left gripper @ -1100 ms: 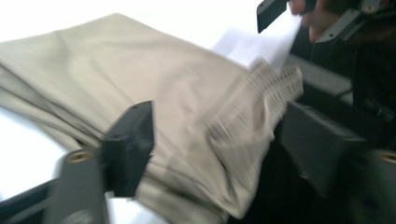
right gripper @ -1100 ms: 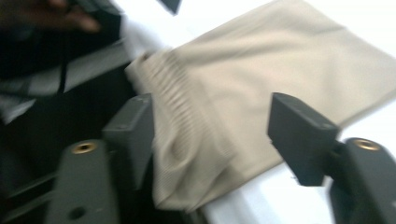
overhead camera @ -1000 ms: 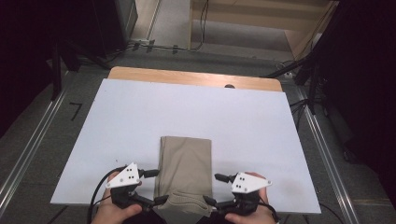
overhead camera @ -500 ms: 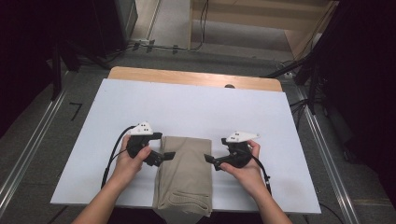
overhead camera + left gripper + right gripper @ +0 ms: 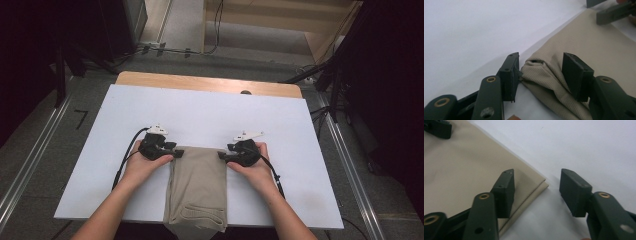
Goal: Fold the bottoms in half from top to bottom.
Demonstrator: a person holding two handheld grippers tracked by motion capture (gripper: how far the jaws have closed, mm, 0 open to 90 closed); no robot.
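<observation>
A folded beige cloth (image 5: 197,185) lies on the white table (image 5: 210,110), its near end hanging over the front edge. My left gripper (image 5: 176,152) sits at the cloth's far left corner. In the left gripper view its jaws have just been closing, and the corner of the cloth (image 5: 541,75) is bunched up between the pads (image 5: 510,77). My right gripper (image 5: 223,156) sits at the far right corner. Its jaws have also just been closing. In the right gripper view the layered corner of the cloth (image 5: 461,170) lies flat between them, with a gap to the outer pad (image 5: 574,192).
A bare wooden strip (image 5: 200,82) runs along the table's far edge. Metal rails (image 5: 350,165) flank the table on both sides, and cables lie on the floor behind. White table surface stretches beyond and beside the cloth.
Both hands moved forward from the cloth's near end to its far corners and sank onto them. The jaws have narrowed, and the left corner is now puckered.
</observation>
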